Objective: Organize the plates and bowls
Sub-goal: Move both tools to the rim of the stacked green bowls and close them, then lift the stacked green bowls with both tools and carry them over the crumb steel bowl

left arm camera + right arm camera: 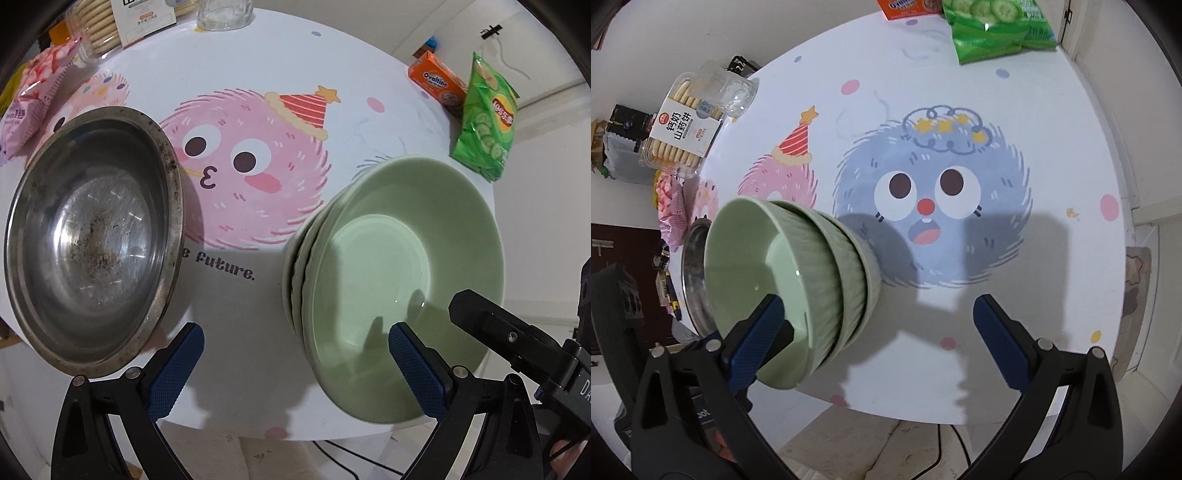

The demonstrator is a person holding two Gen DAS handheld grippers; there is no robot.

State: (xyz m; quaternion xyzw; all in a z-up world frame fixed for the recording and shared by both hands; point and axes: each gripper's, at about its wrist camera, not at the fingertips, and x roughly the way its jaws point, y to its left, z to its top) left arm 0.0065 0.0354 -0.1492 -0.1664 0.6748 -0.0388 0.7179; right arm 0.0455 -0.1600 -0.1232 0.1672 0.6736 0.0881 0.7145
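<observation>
Here, three nested green bowls (812, 273)

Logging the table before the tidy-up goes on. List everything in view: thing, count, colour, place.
green bowls: three, pale green, nested in one stack near the table's front edge
metal bowl: one, tarnished steel with residue inside, left of the stack
table: one, white with cartoon print, under everything
cucumber Lay's chips: at least one bag, green, far right
Ovaltine box: one, orange, beside the chips
biscuit tray: one, clear with white label, far left
glass jar: one, clear, next to the biscuits
pink snack bag: one, pink, left edge
left gripper: black with blue pads, open, between the metal bowl and the stack
right gripper: same colours, open, one finger inside the top bowl
</observation>
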